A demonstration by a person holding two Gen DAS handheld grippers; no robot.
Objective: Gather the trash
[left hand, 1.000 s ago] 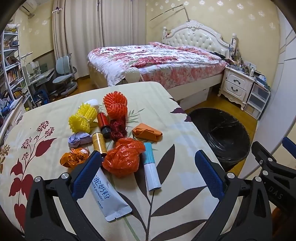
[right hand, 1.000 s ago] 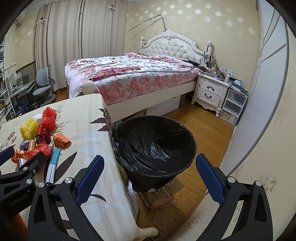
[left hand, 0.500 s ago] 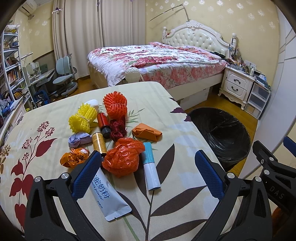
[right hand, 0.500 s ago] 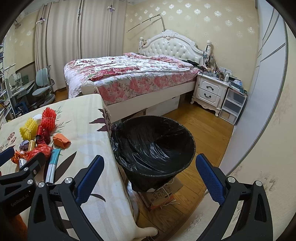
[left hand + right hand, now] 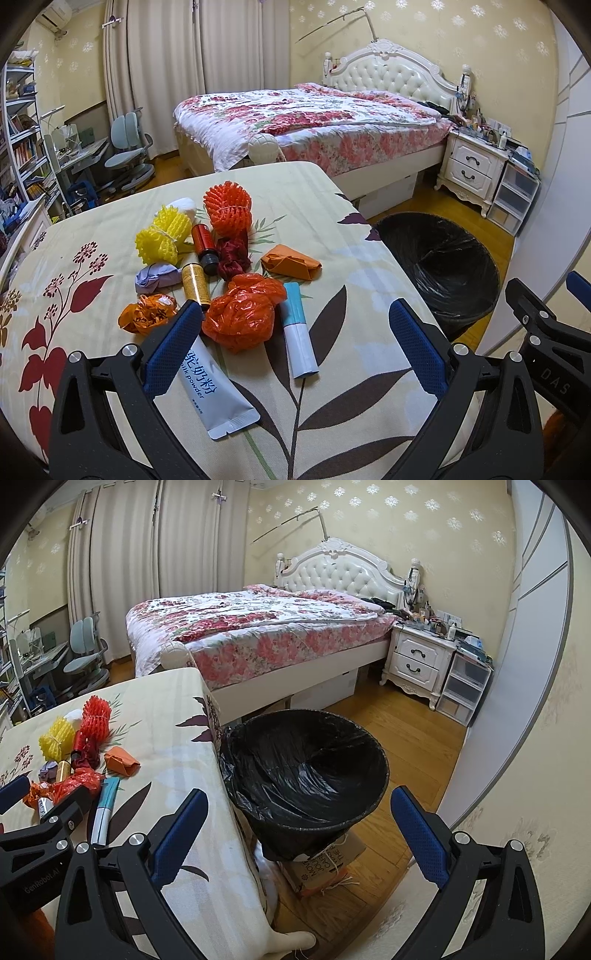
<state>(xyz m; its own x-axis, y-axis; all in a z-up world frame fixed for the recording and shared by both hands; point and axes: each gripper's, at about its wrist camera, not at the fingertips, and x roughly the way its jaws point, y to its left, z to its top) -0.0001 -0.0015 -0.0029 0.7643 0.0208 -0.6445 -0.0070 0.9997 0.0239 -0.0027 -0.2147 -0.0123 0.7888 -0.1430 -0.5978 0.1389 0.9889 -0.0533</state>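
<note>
Trash: a cluster on the table (image 5: 332, 229), left of centre, near the left gripper.
Orange bag (image 5: 242, 317): crumpled, nearest of the pile, just beyond the left finger.
Sachet (image 5: 210, 391): white, flat, partly under the left finger (image 5: 173, 347).
Tube (image 5: 299, 339): teal and white, lying right of the orange bag.
Orange paper (image 5: 291, 262): folded, farther right.
Yellow net (image 5: 162, 236), red net (image 5: 227, 208): far side of the pile.
Bottles: gold (image 5: 195, 282) and red (image 5: 205, 247), lying between the nets and the bag.
Bin (image 5: 306, 771): black-lined, on the floor just right of the table, nothing visible inside.
Left gripper (image 5: 295, 332): jaws wide apart, holding nothing, over the near table.
Right gripper (image 5: 299, 819): jaws wide apart, holding nothing, near the bin.
</note>
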